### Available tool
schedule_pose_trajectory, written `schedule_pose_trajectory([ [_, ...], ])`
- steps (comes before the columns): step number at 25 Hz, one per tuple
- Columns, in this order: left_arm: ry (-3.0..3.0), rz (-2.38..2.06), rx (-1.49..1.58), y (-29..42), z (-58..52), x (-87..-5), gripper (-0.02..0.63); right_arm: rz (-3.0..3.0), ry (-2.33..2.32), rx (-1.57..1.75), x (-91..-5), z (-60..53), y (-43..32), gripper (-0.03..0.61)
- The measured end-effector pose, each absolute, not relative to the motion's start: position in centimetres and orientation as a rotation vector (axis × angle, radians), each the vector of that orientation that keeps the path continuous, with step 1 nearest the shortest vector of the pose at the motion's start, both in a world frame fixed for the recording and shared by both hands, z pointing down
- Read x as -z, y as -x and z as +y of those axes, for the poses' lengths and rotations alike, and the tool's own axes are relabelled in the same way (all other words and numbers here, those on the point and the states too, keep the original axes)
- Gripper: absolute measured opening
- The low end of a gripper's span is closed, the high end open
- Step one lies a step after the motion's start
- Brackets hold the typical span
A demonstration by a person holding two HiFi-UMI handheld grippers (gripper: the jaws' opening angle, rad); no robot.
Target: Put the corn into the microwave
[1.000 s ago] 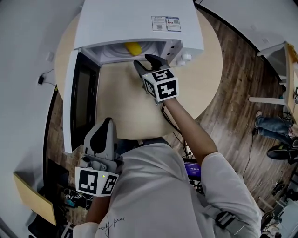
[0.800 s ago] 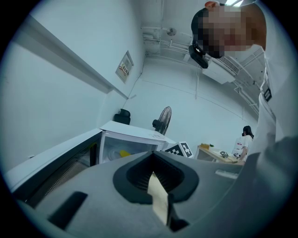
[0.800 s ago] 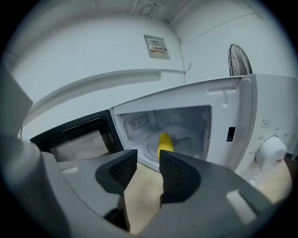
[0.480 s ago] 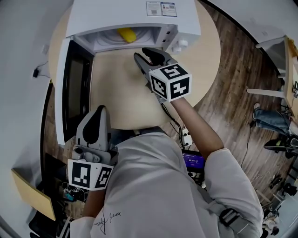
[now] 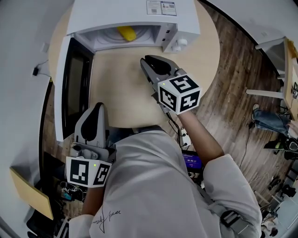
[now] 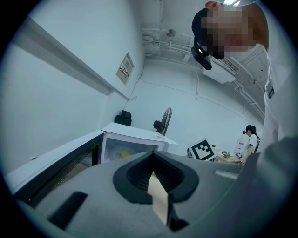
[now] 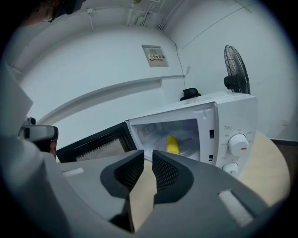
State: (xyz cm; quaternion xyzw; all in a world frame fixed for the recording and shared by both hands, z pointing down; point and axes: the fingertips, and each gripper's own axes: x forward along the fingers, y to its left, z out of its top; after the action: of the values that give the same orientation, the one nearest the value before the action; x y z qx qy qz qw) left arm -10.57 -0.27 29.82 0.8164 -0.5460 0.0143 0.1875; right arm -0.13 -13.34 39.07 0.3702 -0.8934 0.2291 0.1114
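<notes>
Resting in the microwave [image 5: 135, 14] at 12 o'clock, the firm, roll-prone corn [image 5: 126, 33] probably suits a mid-length grip; right fingers [image 7: 170, 173] barely apart, left fingers [image 6: 139, 174] closed, both empty.

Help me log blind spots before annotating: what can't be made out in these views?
Corn: head view, its far end is hidden under the microwave roof.
Labels on the microwave top: head view, too small to read.
Dial markings: right gripper view, too small to read.
Things on the far table: left gripper view, too tiny to identify.
</notes>
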Motion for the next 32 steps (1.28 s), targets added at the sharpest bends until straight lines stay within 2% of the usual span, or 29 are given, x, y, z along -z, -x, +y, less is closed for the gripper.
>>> schedule_pose_trajectory([
  [7,-2.270,-1.563,-0.042,11.3,0.0,-30.4,0.000,-2.661,-1.101,-0.709,-37.1,-10.5,-0.8,0.023],
  [32,-2.202,-1.591,-0.093,11.9,1.0,-32.1,0.000,-2.639,-1.083,-0.617,-33.2,-3.7,-4.7,0.012],
])
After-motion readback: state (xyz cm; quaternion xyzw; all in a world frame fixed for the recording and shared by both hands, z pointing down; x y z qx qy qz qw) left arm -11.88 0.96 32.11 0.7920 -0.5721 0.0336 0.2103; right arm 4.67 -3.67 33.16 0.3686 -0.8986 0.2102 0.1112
